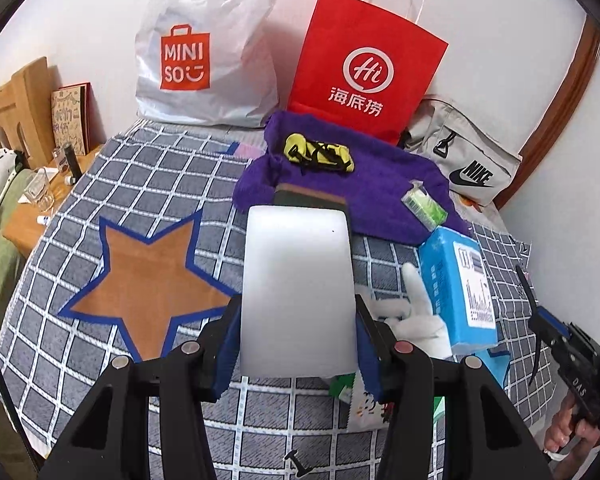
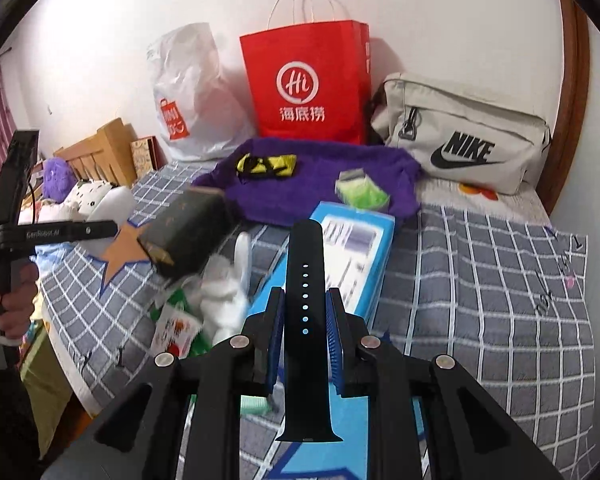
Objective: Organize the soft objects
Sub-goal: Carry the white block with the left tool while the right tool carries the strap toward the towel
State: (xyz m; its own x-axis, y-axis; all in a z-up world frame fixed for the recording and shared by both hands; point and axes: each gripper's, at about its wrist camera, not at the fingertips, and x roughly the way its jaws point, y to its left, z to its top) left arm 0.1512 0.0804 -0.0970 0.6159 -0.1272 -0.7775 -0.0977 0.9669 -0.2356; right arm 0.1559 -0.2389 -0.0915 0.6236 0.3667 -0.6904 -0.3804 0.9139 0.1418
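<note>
Left gripper (image 1: 298, 320): blue-padded fingers (image 1: 230, 344) clamped on both sides of a white rounded slab with a dark green-brown back (image 1: 298, 288), held up above the grey-and-white checked bedspread w/ orange star patch (image 1: 140, 280). In the right wrist view the same slab shows its dark side (image 2: 188, 232), gripped by the left tool off to the left of the right fingers.

Right gripper (image 2: 305, 332): fingers (image 2: 334, 332) nearly together, pinching a black silicone watch strap with a row of holes (image 2: 305, 320); strap sticks out past the fingertips and back toward the camera.

Beyond the right fingertips: light blue cardboard box w/ printed label (image 2: 352, 248). Just left of them: white plush toy (image 2: 228, 292) and a white-green snack packet (image 2: 176, 324), both on the bed.

Further ahead of both pairs of fingers: purple fluffy cloth (image 1: 372, 184) carrying a yellow-black item (image 1: 320, 152) and a small green pack (image 1: 424, 204). Behind it, against the wall: white plastic Miniso bag (image 1: 204, 48), red paper bag w/ white handles (image 1: 364, 68), beige Nike pouch (image 1: 464, 160).
</note>
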